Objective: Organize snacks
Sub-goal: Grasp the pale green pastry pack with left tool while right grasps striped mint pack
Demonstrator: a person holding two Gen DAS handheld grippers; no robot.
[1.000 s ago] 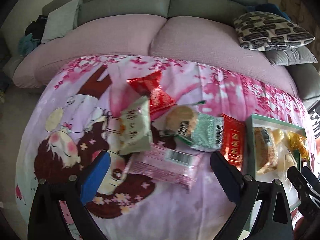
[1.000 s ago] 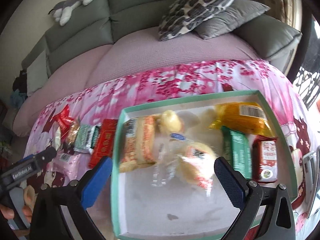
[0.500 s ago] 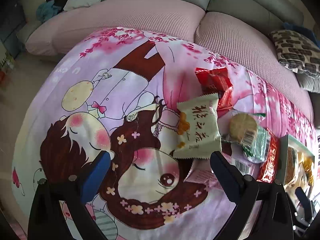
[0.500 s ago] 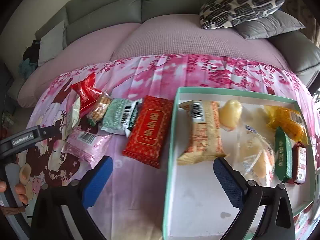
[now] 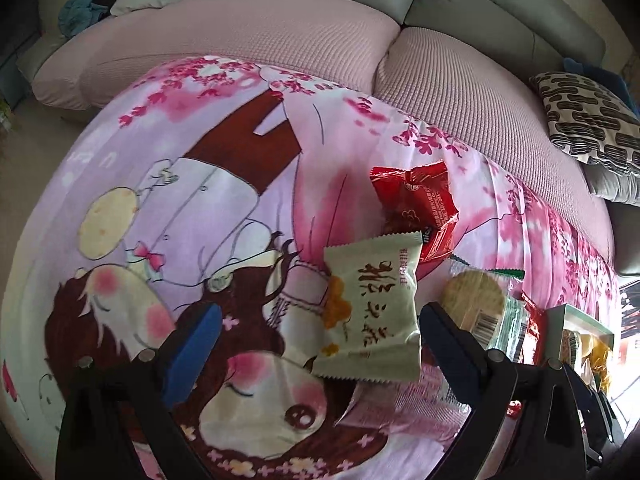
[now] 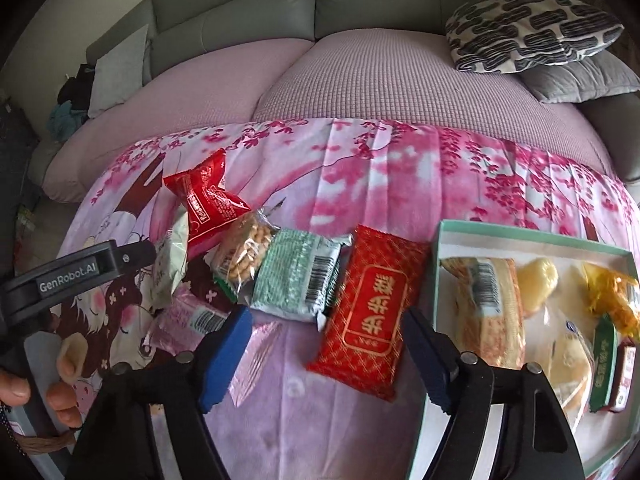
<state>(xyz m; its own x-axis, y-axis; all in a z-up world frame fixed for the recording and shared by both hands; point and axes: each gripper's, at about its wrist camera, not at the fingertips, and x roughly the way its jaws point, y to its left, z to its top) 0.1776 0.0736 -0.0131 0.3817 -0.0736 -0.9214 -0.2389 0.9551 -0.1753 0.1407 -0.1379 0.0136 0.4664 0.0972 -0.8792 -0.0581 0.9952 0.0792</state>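
Loose snack packs lie on a pink cartoon cloth [image 5: 200, 200]. My left gripper [image 5: 316, 340] is open, with a pale green pack [image 5: 372, 312] just ahead between its fingers. A red pack [image 5: 416, 204], a cookie pack [image 5: 476, 304] and a pink pack [image 5: 404, 404] lie near it. My right gripper [image 6: 328, 344] is open over a flat red pack [image 6: 372, 308], beside a green-white pack [image 6: 296, 276] and a biscuit pack [image 6: 244, 256]. A green-rimmed box [image 6: 520, 236] on the right holds several snacks.
A sofa with pink seat cushions [image 6: 360, 80] runs behind the cloth. A patterned pillow [image 6: 528, 32] and a grey pillow [image 6: 580, 80] lie at the back right. The left gripper's body [image 6: 80, 272] and a hand show at the right wrist view's left edge.
My left gripper has swung left and down toward the pale green pack. My right gripper has moved left from above the box to above the flat red pack.
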